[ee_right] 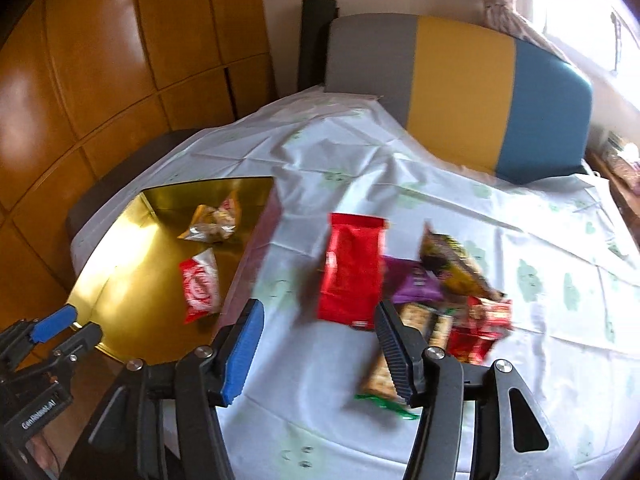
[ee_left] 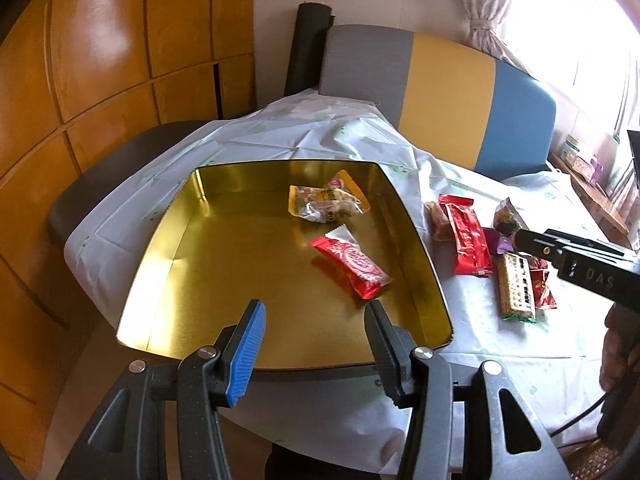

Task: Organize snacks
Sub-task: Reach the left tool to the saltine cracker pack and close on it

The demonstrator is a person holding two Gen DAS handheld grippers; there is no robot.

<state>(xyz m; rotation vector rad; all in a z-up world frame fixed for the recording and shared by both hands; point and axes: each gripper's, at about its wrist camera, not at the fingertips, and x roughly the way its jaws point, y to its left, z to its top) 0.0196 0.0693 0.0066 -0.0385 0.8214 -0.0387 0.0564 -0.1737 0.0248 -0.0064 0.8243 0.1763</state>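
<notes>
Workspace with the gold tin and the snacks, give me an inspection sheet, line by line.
Surface: table under a creased white tablecloth.
Job's things: open gold tin holding a yellow packet and a red-and-white packet; snack pile on the cloth right of the tin, with a red packet at its left edge.
Clutter: nothing seen.
Grippers: left gripper open, empty, over the tin's near edge; right gripper open, empty, just before the pile.
Cables: black cable at the right gripper.
Surroundings: grey, yellow and blue chair, wooden cabinets, curtained window.
</notes>
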